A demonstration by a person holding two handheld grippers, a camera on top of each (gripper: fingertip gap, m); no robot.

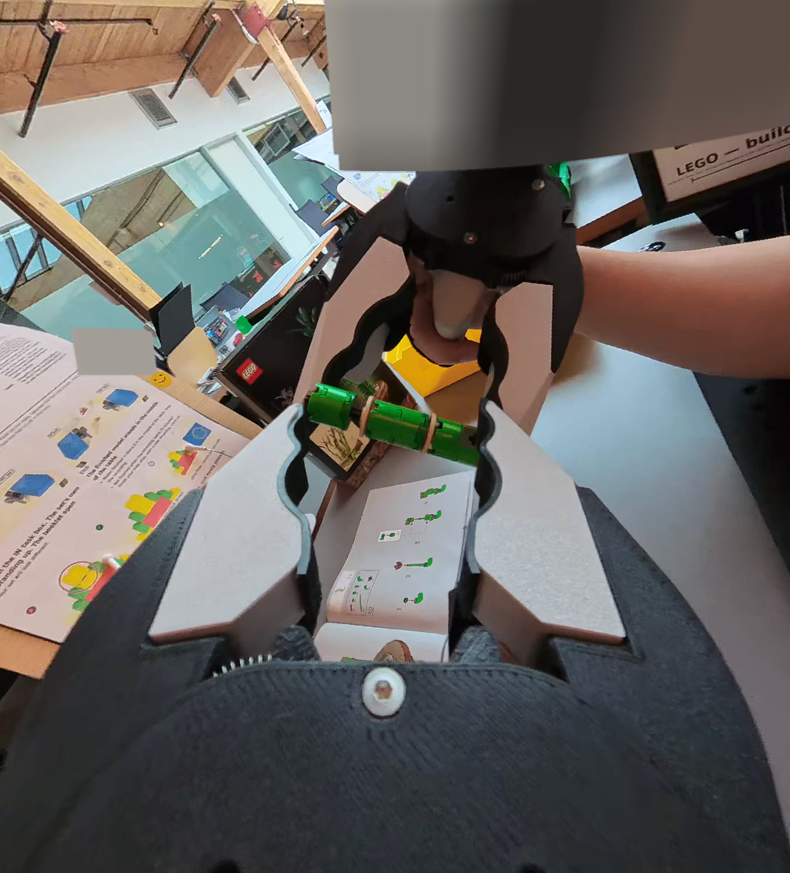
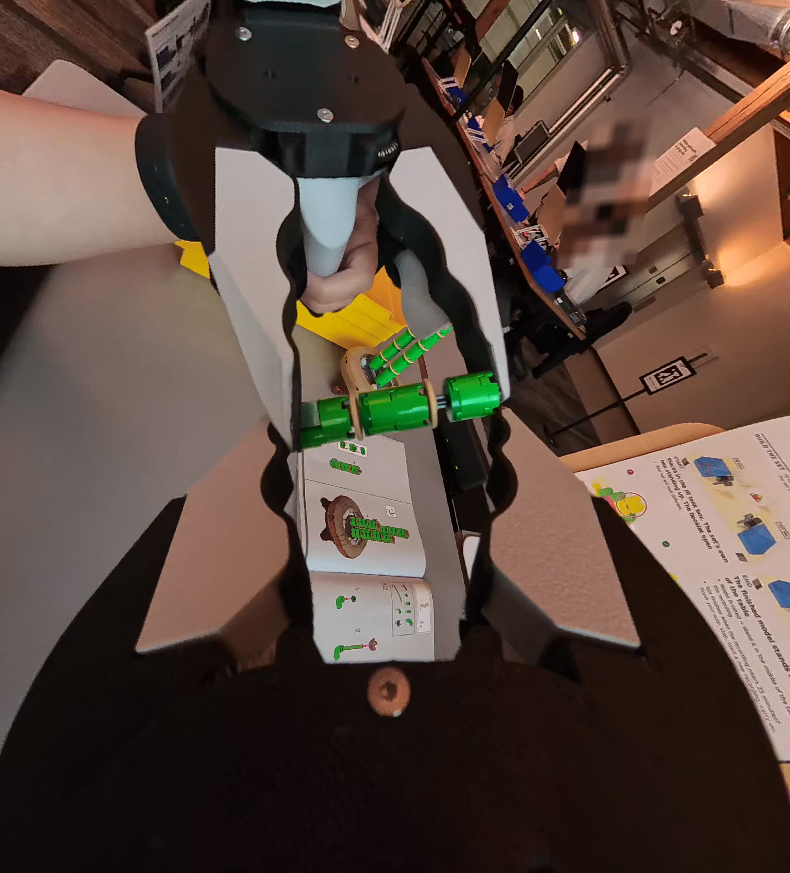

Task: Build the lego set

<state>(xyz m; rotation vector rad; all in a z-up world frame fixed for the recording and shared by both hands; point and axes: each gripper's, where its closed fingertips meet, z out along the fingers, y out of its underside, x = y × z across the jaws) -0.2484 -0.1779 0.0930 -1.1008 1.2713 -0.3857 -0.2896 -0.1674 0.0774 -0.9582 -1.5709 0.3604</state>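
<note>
Item: green stalk, a rod of ribbed cylindrical plastic segments parted by thin tan rings, lying crosswise in the air above the table between my two claws. I am holding my left claw well spread, its flat pale plates edged with wavy black rubber; the stalk's one end is touching the inner edge of my right-hand finger, and the other end is reaching toward the opposite finger, though I cannot tell whether that one is pressing it. My right claw is facing it from the other side, equally spread, the last green segment sitting against one wavy fingertip; whether it is truly gripped I cannot tell either. In the right wrist view a bare dark axle is showing between the end segment and the next. Beneath: an open instruction booklet, matte white pages with small printed diagrams, lying flat on the smooth grey table. Behind the stalk: a round tan base with thinner green stalks leaning out of it, a yellow bin farther back. To the side: a large printed sheet on a board.
</note>
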